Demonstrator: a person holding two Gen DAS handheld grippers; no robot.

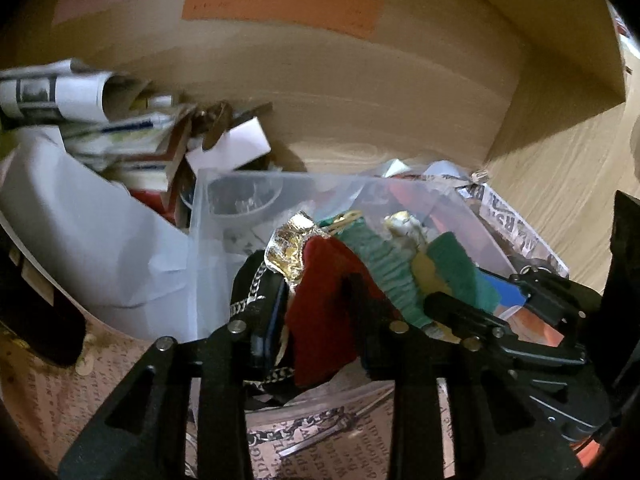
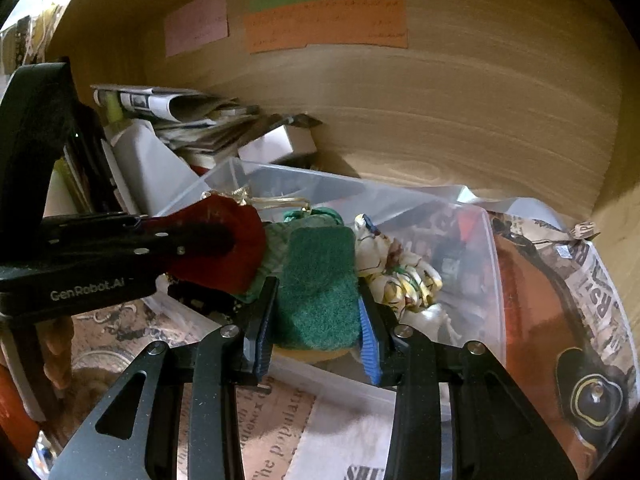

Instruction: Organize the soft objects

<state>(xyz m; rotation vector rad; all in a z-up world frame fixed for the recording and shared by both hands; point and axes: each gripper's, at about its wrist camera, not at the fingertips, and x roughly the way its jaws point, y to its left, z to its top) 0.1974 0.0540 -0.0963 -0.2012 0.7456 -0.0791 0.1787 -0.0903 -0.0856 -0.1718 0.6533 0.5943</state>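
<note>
Left gripper clamps red felt piece over clear plastic bin. Right gripper squeezes green scouring sponge above same bin, just beside red piece. Judgement: lower both inside rim before letting go; avoid snagging gold-wrapped trinket already in bin.

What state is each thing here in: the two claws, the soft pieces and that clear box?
Left claw: shut on the dark red felt piece, over the box.
Right claw: shut on the green scouring sponge, over the box.
Clear plastic box: lidless, partly filled.
Rolled white paper: lying on a pile behind.
</note>
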